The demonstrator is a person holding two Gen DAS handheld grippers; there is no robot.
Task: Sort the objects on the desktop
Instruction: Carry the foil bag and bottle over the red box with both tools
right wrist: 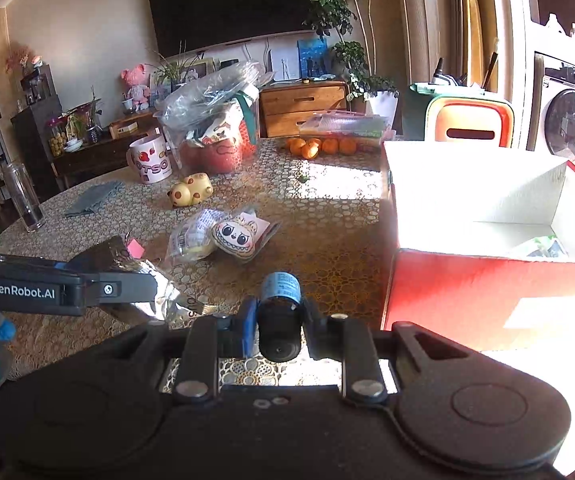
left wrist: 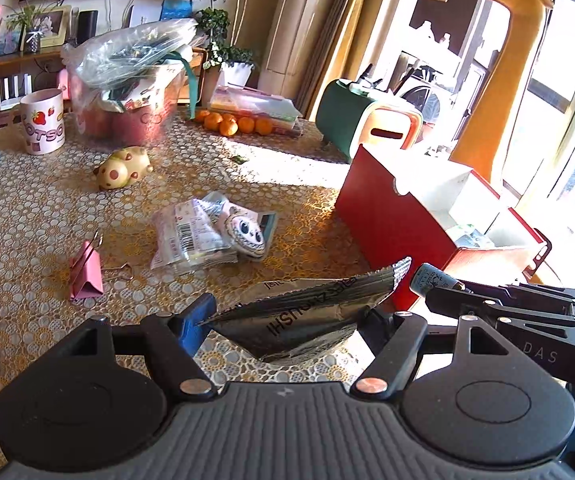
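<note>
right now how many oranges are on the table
5, in a row at the far side of the table, in front of the clear packet stack. More could be hidden behind them.

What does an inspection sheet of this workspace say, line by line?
Surface: table under a patterned lace cloth, partly sunlit.
Job's things: red box, open; silver foil pouch; small dark bottle.
Clutter: mug, oranges, pink binder clip, plush toy, plastic packets.
Grippers: left hand-held gripper shut on the pouch; right hand-held gripper shut on the bottle.
Cables: nothing seen.
Surroundings: television, plants, giraffe figure.
</note>
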